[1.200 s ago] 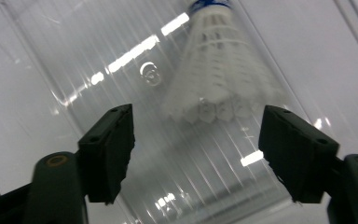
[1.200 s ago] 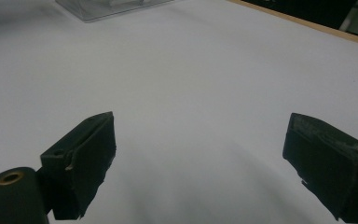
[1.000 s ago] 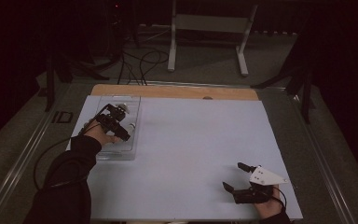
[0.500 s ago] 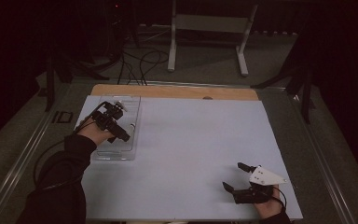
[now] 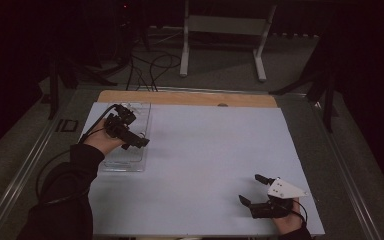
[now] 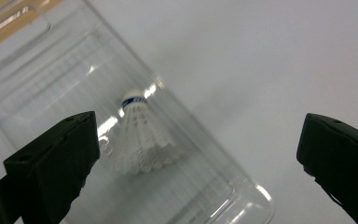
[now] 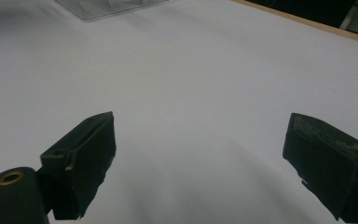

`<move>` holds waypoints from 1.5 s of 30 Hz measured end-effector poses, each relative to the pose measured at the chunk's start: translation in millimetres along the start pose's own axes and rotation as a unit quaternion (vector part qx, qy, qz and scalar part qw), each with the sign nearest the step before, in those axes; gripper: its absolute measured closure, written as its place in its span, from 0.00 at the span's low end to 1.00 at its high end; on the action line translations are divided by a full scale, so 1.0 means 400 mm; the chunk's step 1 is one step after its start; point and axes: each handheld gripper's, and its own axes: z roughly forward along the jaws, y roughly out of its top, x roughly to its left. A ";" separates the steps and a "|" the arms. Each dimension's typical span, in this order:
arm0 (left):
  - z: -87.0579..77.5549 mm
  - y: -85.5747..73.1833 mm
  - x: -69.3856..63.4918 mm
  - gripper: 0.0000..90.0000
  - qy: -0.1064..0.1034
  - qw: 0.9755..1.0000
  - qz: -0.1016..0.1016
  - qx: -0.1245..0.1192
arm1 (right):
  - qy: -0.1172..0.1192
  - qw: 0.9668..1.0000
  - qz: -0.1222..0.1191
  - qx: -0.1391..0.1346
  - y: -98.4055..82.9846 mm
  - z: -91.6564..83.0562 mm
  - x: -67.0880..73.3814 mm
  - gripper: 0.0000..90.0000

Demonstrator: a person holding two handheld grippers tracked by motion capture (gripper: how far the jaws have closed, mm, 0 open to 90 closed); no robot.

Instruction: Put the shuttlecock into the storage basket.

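Left tongs (image 5: pixel 142 142) are held above the clear plastic tray (image 5: pixel 130 161), which lies at about 9 o'clock on the white-covered counter (image 5: pixel 205 150), close to its left edge. The tongs' black body and trailing cable sit over the tray's far half in the high view, with the tips pointing toward 3 o'clock. The jaws have just been opening and now stand spread wide; nothing is between them and the pads press on nothing.

In the left gripper view, a white shuttlecock (image 6: pixel 141 139) lies inside the tray (image 6: pixel 51 84), clear of both jaws. Its cork end, marked with a blue band, points toward 12 o'clock in that view, and the feather skirt fans out toward 6 o'clock. It lies well below the tongs and apart from them. The tray's ribbed clear floor shows around it, and one rounded tray corner is at about 5 o'clock in that view.

Right tongs (image 5: pixel 252 189) are at about 5 o'clock on the counter, near the front edge, in the person's right hand (image 5: pixel 286 220), with a grey three-cornered plate on top. The jaws are wide apart and hold nothing. In the right gripper view (image 7: pixel 198 154) bare white counter lies between them, with a corner of the tray (image 7: pixel 107 7) far off at 11 o'clock.
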 end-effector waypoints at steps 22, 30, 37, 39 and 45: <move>0.033 0.058 -0.108 0.00 -0.060 0.994 0.057 -0.072 | -0.001 1.000 0.002 -0.002 -0.001 -0.002 -0.002 0.10; 0.050 0.066 -0.144 0.00 -0.075 0.990 0.065 -0.096 | 0.000 1.000 0.000 -0.001 -0.001 -0.002 -0.003 0.10; 0.071 0.070 -0.182 0.00 -0.075 0.988 0.078 -0.110 | -0.001 1.000 0.001 -0.001 -0.001 -0.002 -0.003 0.10; 0.078 0.071 -0.191 0.00 -0.078 0.987 0.083 -0.112 | -0.001 1.000 0.001 -0.001 -0.001 -0.002 -0.003 0.10; 0.095 0.068 -0.207 0.00 -0.095 0.984 0.082 -0.126 | 0.000 1.000 0.001 -0.002 -0.001 -0.003 -0.003 0.10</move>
